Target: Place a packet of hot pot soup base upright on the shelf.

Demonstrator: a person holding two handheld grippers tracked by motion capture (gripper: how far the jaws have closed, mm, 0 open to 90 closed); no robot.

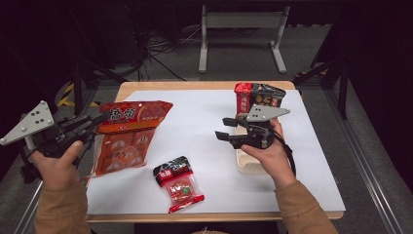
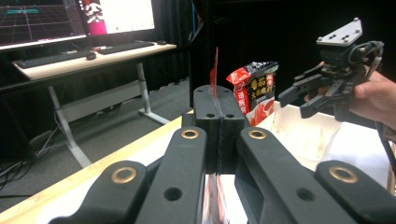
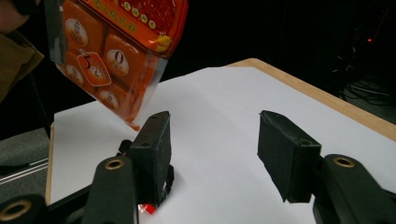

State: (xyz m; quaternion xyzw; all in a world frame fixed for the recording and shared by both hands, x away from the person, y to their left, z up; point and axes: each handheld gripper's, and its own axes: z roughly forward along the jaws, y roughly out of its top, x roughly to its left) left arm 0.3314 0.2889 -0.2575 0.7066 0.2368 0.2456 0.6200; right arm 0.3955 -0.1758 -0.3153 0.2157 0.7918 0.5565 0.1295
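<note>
Left tongs (image 1: 100,119): we find them clamped on orange snack bag (image 1: 129,139), raised over counter (image 1: 204,102) left edge | Right tongs (image 1: 225,129): wide apart, empty, mid-counter.

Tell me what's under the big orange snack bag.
The orange bag hangs from the shut left gripper, lifted clear. Below it lies the white sheet on the table's left side. The stretch directly beneath the bag is covered in the high view.

I count three snack packs — one orange bag (image 1: 129,139), one small red packet (image 1: 178,183), one red-and-black pouch (image 1: 258,100) — plus one tray (image 1: 249,163).
</note>
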